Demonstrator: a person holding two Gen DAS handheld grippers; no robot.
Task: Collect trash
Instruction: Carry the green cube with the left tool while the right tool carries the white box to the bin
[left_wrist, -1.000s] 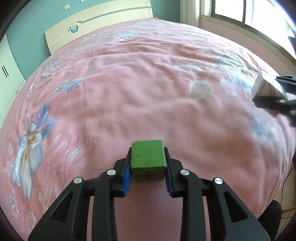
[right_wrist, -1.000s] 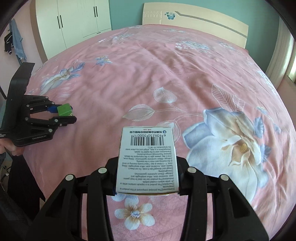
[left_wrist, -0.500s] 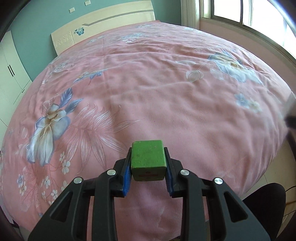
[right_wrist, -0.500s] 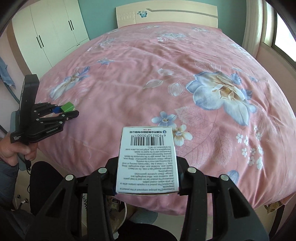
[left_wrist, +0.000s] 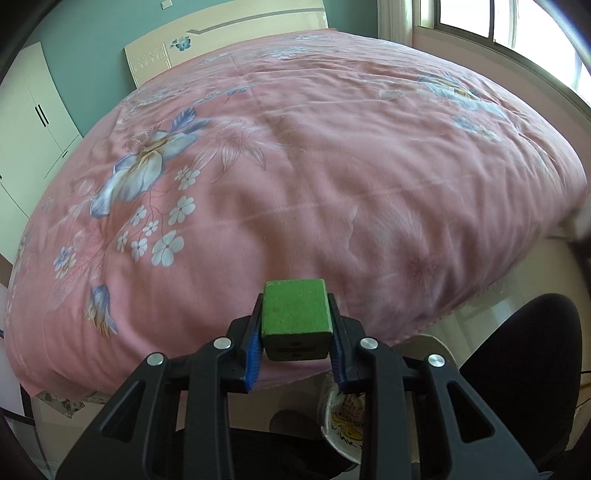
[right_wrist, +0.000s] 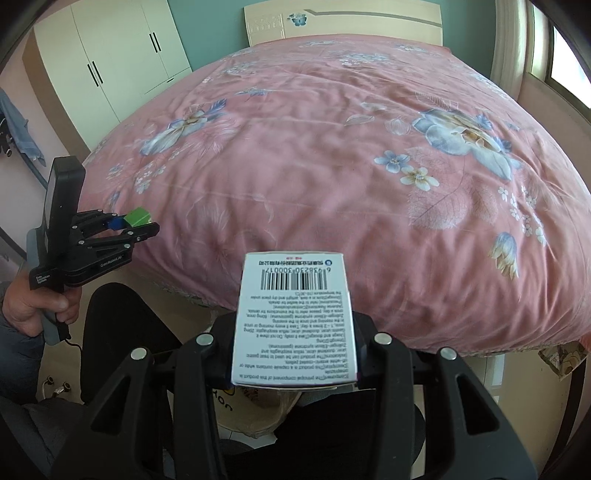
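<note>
While we stand at the foot of the pink floral bedspread (left_wrist: 332, 177), our left gripper (left_wrist: 295, 332) is clamped on a green block (left_wrist: 294, 312), its blue pads (left_wrist: 253, 349) pressed against both sides. In the right wrist view, that same gripper shows at the left edge with a hand (right_wrist: 33, 306) around its handle. Our right gripper (right_wrist: 295, 332) holds a white medicine box (right_wrist: 293, 321), barcode face up, gripped on its two long sides. Both items hang over the floor just past the bed's edge. Below the fingers we see part of a pale bag (left_wrist: 345, 421) with printing on it.
</note>
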